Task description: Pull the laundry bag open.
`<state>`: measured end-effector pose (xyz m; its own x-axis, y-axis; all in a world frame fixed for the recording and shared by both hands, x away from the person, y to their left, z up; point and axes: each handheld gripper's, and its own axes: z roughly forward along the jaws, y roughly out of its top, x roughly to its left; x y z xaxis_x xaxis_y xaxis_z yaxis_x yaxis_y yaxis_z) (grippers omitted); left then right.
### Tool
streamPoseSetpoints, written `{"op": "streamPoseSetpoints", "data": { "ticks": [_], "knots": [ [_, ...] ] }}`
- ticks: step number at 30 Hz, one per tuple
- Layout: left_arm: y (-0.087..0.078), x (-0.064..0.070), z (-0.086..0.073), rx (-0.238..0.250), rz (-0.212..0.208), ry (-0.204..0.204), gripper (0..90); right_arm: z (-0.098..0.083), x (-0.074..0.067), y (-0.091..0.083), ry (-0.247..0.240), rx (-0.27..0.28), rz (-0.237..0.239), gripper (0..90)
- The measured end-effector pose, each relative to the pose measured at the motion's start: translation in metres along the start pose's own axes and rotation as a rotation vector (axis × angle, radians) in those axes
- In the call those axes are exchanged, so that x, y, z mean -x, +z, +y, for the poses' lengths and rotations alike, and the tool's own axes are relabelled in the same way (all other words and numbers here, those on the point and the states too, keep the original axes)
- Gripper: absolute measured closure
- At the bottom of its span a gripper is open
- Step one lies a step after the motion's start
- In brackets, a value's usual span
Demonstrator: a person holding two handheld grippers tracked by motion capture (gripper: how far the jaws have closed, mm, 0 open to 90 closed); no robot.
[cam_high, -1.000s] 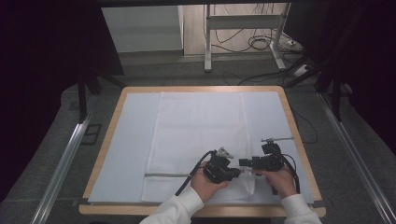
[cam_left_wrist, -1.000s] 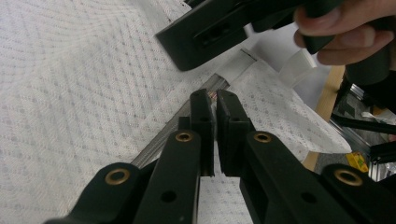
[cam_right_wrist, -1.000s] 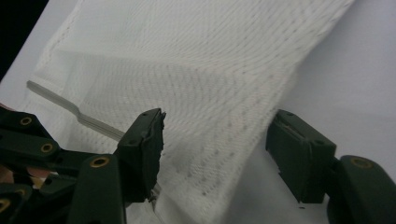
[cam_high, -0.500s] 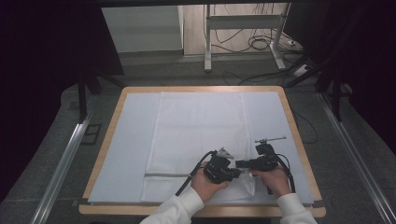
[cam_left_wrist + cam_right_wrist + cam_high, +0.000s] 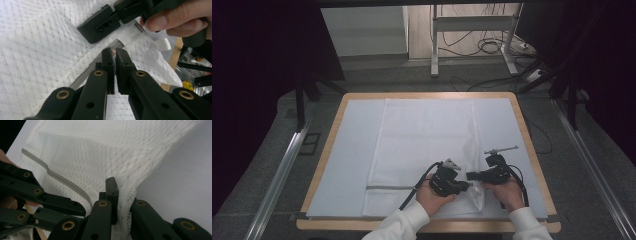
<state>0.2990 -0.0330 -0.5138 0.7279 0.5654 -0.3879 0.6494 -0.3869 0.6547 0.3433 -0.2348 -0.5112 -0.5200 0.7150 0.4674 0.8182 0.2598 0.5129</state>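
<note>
1. high view: white mesh bag (image 5: 422,150) lies flat on the pale sheet (image 5: 352,150) covering the desk (image 5: 532,150), its near right corner bunched up between the two hands. grey zipper (image 5: 387,187) runs along its near edge.
2. high view: left claw (image 5: 464,185) and right claw (image 5: 472,176) sit tip to tip over that bunched corner, near the desk's front edge. left hand (image 5: 432,196) and right hand (image 5: 507,192) come in from the bottom.
3. left gripper view: left claw (image 5: 115,53) jaws pressed together, pinching the zipper (image 5: 100,62) end where the grey strip meets the mesh bag (image 5: 37,45). the right claw's black jaw (image 5: 100,23) sits just above it, touching the fabric, with fingers (image 5: 172,20) on its body.
4. right gripper view: right claw (image 5: 122,188) has just been closing; now pinching a ridge of the mesh bag (image 5: 105,152), fabric squeezed between the jaws and pulled up taut. zipper (image 5: 60,180) curves down just left of it. left claw's linkage at lower left, close by.
</note>
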Motion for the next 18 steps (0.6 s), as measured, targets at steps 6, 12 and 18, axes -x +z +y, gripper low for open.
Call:
{"op": "streamPoseSetpoints", "data": {
  "ticks": [6, 12, 18],
  "knots": [
    [0.0001, -0.0024, -0.0017, 0.001, -0.009, -0.012, 87.0, -0.0004, 0.0004, -0.0015, -0.003, 0.002, 0.009, 88.4],
    [0.0008, -0.0043, -0.0031, -0.004, -0.004, -0.013, 87.1, -0.0011, 0.0003, -0.0018, -0.011, 0.001, 0.014, 88.4],
    [0.0005, -0.0061, -0.0047, -0.008, -0.003, -0.016, 87.1, -0.0017, 0.0009, -0.0029, -0.012, 0.000, 0.015, 88.5]
  ]
}}
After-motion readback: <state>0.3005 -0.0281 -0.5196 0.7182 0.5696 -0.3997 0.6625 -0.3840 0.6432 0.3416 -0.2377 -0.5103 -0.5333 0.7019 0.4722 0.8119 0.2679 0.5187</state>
